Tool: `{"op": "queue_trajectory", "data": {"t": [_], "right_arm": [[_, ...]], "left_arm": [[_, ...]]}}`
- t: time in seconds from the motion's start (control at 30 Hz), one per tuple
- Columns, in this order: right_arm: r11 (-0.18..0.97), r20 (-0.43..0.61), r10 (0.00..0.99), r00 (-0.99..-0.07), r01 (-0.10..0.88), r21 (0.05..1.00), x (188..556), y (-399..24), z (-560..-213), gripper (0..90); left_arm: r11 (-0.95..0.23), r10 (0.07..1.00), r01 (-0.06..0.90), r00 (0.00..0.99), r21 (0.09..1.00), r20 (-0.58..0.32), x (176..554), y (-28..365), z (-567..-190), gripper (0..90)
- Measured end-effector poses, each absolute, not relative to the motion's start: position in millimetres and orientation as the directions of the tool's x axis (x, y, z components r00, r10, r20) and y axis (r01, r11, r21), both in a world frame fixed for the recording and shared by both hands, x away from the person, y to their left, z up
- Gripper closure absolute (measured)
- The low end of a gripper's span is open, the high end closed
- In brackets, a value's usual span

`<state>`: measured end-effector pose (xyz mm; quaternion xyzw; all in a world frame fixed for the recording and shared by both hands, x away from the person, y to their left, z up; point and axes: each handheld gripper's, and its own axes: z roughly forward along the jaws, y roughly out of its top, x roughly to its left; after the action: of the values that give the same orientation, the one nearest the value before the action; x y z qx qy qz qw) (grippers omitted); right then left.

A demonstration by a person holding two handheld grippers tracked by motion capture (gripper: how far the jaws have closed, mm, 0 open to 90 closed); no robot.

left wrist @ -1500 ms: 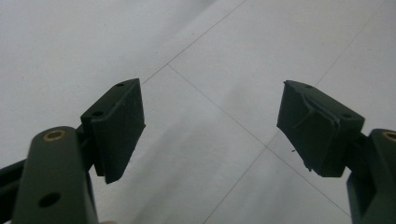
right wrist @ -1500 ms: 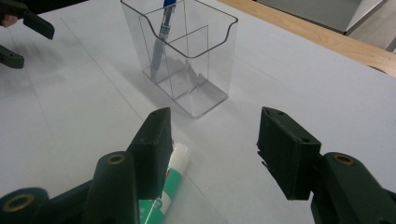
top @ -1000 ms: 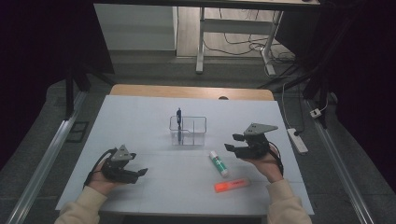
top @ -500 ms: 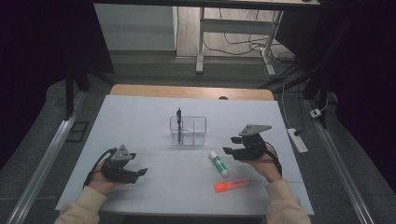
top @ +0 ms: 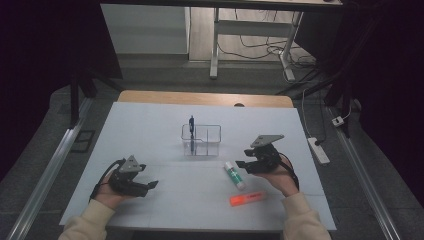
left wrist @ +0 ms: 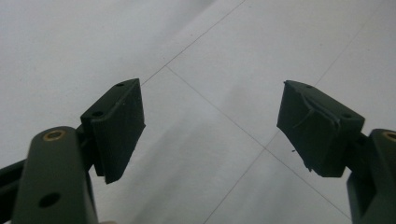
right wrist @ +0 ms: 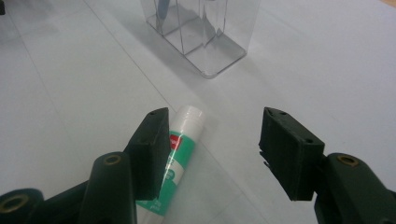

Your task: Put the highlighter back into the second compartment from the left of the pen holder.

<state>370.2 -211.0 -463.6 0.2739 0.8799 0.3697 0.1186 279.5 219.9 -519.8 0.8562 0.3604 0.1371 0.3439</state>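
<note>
Your right gripper sits just beside the white and green glue stick, jaws spread wide with nothing between them. In the right gripper view the glue stick lies flat on the white tabletop, partly hidden behind your gripper's left-hand jaw, its white cap pointing away from you toward the clear plastic divided organiser box. From the high view its long axis runs diagonally, cap end up and to the left, the other end down and to the right toward the orange highlighter pen.

That highlighter lies flat too, near the front edge of the tabletop, long axis running almost left to right, tilted slightly up at its right end. It is apart from the glue stick.

The organiser box stands upright in the middle of the tabletop, with a dark blue pen standing on end in its left compartment.

Your left gripper rests well off to the left, near the front. In the left gripper view its jaws are wide apart over bare tabletop, holding nothing.
</note>
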Motion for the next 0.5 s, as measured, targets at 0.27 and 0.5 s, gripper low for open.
{"op": "queue_trajectory", "data": {"t": [0.27,0.5], "right_arm": [[0.602,-0.004,0.557,-0.830,0.400,0.691,369,-199,-464,41.8],[0.616,0.009,0.546,-0.838,0.409,0.673,366,-190,-463,40.9]], "left_arm": [[-0.505,0.711,0.522,0.703,0.687,-0.012,279,220,-520,22.7],[-0.509,0.708,0.521,0.706,0.685,-0.011,279,220,-520,22.7]]}}
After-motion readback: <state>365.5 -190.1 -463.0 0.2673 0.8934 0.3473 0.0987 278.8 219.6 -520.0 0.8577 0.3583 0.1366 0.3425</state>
